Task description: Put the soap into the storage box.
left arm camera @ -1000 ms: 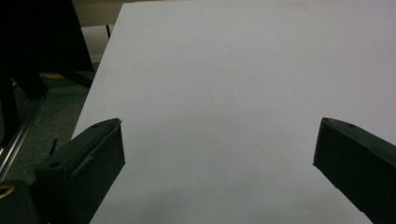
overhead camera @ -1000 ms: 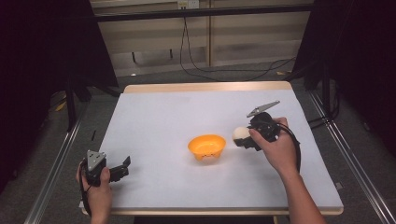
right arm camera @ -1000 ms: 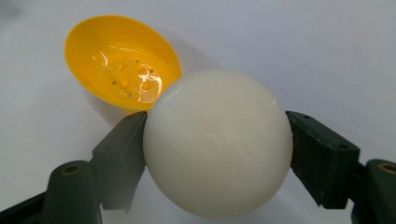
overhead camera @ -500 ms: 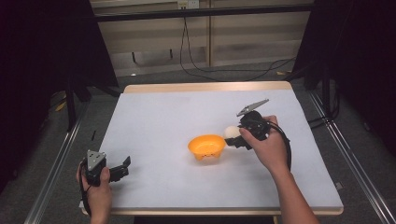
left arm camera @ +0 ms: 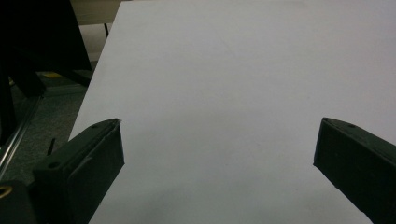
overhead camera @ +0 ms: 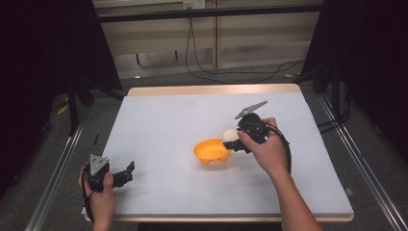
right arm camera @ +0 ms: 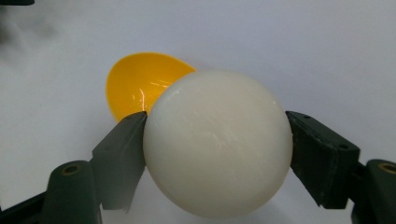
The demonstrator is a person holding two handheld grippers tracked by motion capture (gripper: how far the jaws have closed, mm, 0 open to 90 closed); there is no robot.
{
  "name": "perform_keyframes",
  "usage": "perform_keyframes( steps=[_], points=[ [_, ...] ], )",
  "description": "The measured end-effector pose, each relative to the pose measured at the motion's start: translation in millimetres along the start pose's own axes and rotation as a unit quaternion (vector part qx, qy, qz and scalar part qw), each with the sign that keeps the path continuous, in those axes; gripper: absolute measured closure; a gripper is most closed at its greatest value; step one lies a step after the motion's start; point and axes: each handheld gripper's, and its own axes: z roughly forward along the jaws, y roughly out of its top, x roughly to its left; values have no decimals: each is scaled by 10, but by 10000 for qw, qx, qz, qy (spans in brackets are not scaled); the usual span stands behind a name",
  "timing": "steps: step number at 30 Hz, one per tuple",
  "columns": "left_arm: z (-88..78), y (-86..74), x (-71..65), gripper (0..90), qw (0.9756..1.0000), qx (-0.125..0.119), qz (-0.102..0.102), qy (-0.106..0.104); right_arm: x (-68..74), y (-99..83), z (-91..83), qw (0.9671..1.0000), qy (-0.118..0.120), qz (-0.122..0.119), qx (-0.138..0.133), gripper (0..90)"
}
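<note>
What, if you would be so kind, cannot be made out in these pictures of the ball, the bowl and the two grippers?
- Smooth white ball in the right gripper view: its far side faces away, and its lower edge blocks the table beneath.
- Shiny orange plastic bowl, same view: the ball covers its near half.
- Right gripper, high view: the hand covers its body.
- Left gripper, left gripper view: both black fingers are cut off by the bottom edge.

A glossy smooth white ball point(right arm camera: 217, 142), a shiny orange plastic bowl point(right arm camera: 142, 82), a matt white tabletop point(left arm camera: 243, 70).
</note>
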Motion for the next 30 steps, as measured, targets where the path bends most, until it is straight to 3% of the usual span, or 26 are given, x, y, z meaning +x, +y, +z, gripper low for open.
perform_keyframes(
  steps=[30],
  points=[
    [6,2,6,16,10000,11,-32,-32,241,209,333,9996,193,-211,73,246]
  ],
)
